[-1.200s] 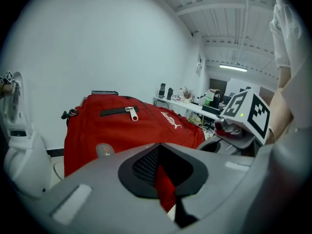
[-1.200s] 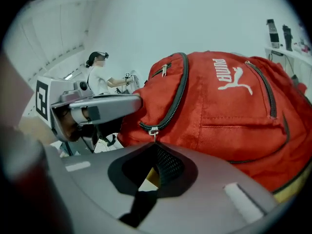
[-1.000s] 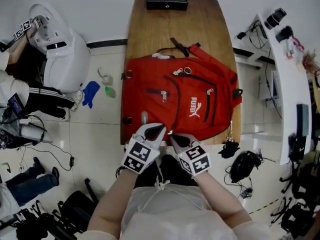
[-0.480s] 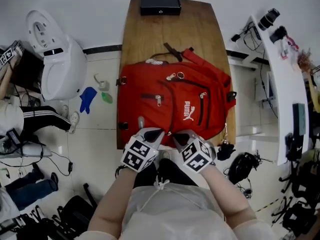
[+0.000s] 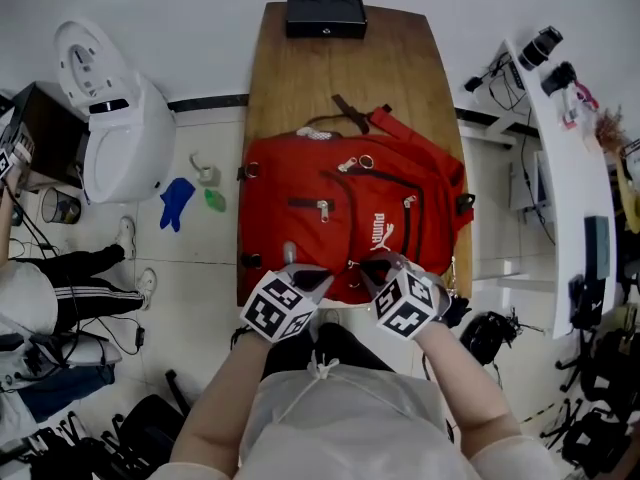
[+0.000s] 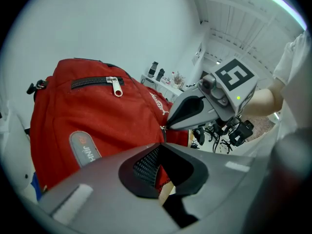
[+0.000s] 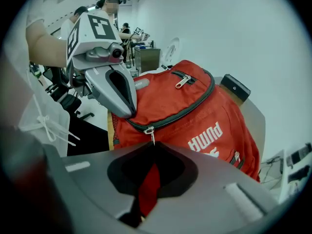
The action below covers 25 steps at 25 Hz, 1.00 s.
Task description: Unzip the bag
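Observation:
A red backpack [image 5: 340,208] lies flat on the wooden table [image 5: 345,68], its bottom edge toward me. Both grippers sit at that near edge. My left gripper [image 5: 312,276] is shut on a fold of the bag's red fabric [image 6: 163,172]. My right gripper [image 5: 372,268] pinches the small metal zipper pull [image 7: 151,133] of the grey main zipper [image 7: 187,108]. Its jaws are opening slightly, with the pull still between the tips. In the right gripper view the left gripper [image 7: 127,112] is close on the left. The left gripper view shows the right gripper [image 6: 168,126] touching the zipper.
A black box [image 5: 325,16] stands at the table's far end. On the floor to the left are a white machine [image 5: 115,118] and a blue glove [image 5: 178,198]. A seated person's legs [image 5: 75,278] are at the left. A white desk [image 5: 565,138] with cameras runs along the right.
My right gripper has slid a little to the right along the bag's near edge. The left gripper has stayed at the same spot on the bag.

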### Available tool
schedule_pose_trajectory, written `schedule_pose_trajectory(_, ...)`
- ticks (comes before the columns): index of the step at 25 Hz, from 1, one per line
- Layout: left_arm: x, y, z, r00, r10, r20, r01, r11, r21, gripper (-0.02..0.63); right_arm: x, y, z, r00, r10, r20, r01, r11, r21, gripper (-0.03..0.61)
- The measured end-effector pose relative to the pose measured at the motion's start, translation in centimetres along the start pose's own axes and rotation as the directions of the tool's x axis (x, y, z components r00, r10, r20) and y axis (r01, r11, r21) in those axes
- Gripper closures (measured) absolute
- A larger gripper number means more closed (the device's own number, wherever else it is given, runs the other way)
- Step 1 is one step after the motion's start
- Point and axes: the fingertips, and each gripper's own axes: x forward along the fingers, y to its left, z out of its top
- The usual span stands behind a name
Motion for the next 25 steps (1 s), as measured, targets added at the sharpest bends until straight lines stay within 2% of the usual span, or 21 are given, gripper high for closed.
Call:
schedule_pose_trajectory(3, 0.0, -0.2, 0.0, 1.0, -0.019, -0.003, 0.019, 1.0, -0.012, 0.607, -0.2, -1.2, 0.7, 0.999, -0.034, -0.012, 0.034, 0.998, -0.056, 0.56)
schedule_pose_trajectory(9, -0.3, 0.0, 0.3, 0.997, 0.017, 0.073, -0.018, 1.0, 0.018, 0.607, -0.7, -4.1, 2.2, 0.996, -0.091, 0.013, 0.092, 0.994, -0.055, 0.56)
schedule_pose_trajectory(15, 0.0, -0.4, -0.2, 0.998, 0.037, 0.058, -0.041, 0.997, 0.066, 0.607, -1.7, -8.9, 4.3, 0.982, -0.161, 0.101, 0.156, 0.986, 0.05, 0.561)
schedule_pose_trajectory(25, 0.2, -0.3, -0.1, 0.999, 0.001, 0.041, -0.002, 1.0, 0.011, 0.607, -1.4, -14.1, 7.7, 0.97, -0.197, 0.141, 0.193, 0.98, 0.044, 0.56)
